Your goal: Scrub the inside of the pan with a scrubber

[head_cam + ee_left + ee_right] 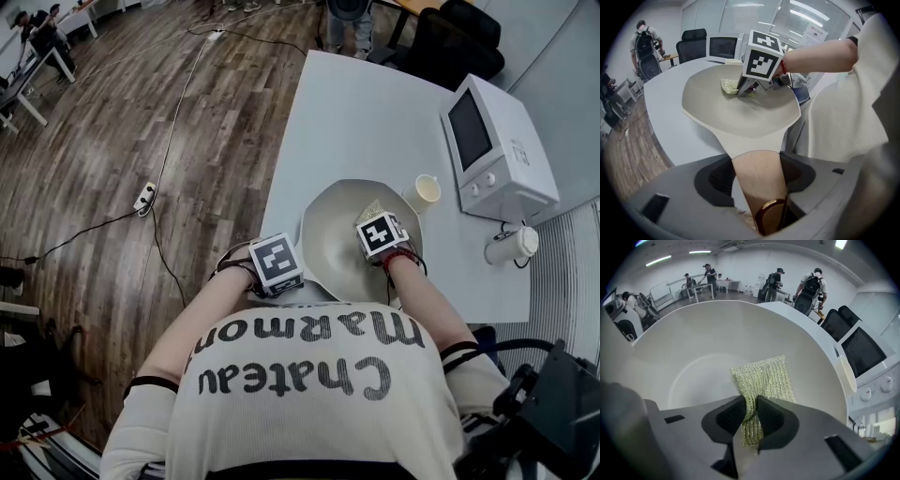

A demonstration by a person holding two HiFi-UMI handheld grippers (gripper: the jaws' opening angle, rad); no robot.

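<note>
**A:** While the left gripper (278, 269) sits at the pan's near-left side, what's it for?

**B:** Its jaws are clamped on the tan wooden handle (754, 173) of the wide cream pan (333, 248). Prob. an anchor, so the pan can't spin or slide under rubbing.

**A:** & the right gripper (750, 414)?

**B:** Pinched tight on 1 end of the yellow-green knitted mesh scrubber (766, 376). The rest lies flat on the pan's inner wall, far-right side, so the scrubber's inside the pan w/ its free part as the rubbing face. The gripper tips steeply down, which suits pressing.

**A:** Surface? Room?

**B:** Left is dark wood-plank floor (112, 131) w/ cables (178, 103) & a power strip (143, 197). The pan rests at the near edge of a pale grey table (375, 112). To its right are 1 cream cup (427, 190), then a white microwave (497, 150), both apart from the pan. Black office chairs (450, 42) stand at the far end, ppl (811, 287) in the bkgd.
</note>
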